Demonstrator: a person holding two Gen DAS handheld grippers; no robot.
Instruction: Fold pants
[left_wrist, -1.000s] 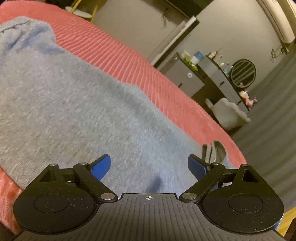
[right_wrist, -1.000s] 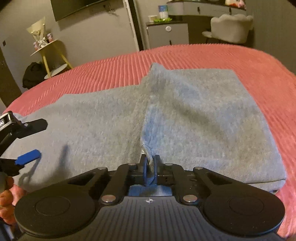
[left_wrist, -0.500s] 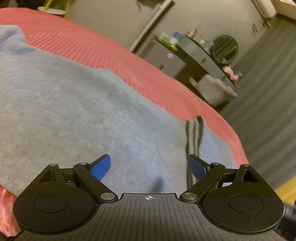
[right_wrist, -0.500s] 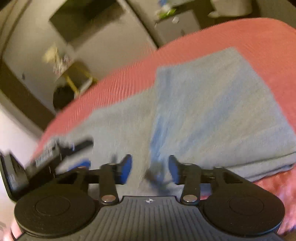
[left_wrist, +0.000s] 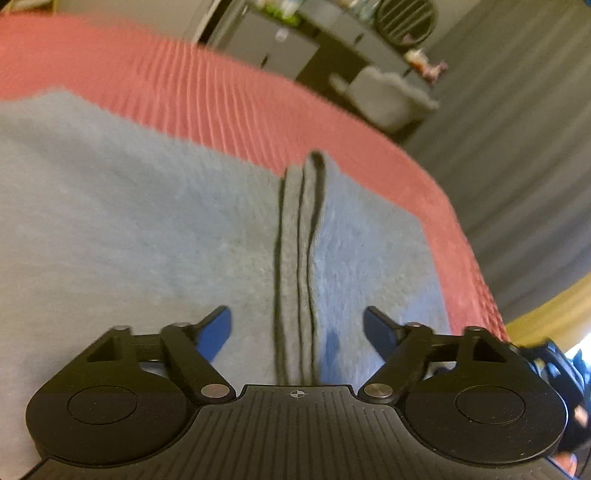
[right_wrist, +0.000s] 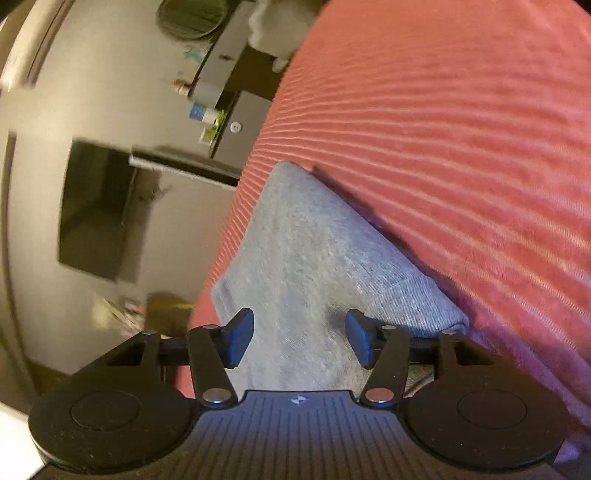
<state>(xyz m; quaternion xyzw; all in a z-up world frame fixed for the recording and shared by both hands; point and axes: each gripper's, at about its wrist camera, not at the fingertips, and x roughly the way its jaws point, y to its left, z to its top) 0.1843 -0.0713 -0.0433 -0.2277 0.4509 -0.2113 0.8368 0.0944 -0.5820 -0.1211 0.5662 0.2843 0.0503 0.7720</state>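
On the red ribbed bed (right_wrist: 461, 155), toward its rounded near corner, the grey pants (left_wrist: 129, 221) lie folded over on themselves, the stacked layers showing as dark-lined edges (left_wrist: 299, 258) running away from the left wrist camera; a second ago the right claw (right_wrist: 300, 338) was pinched tight on a fold of the cloth, and its jaws have just been opening, so that now they stand apart with grey fabric seen between them but no pad pressing on it; the view has also swung round, and the claw now looks along one end of the folded bundle beside the bed's edge; the left claw (left_wrist: 297, 330), which was spread wider a moment back, has just been closing somewhat, yet its blue pads (left_wrist: 218, 334) are still apart, straddling the layered edge without touching it, and it has slid across the cloth toward that edge; judged from this, one fold has been laid down and let go, and both hands seem to be lining up for the next one, probably a grip on the stacked edge; the pants look thick and soft, so the layers may slip if only the top one is caught; no brand, label or writing can be read on the pants, the bed or the claws; the cabinet (right_wrist: 240, 125) beyond is too blurred for lettering.
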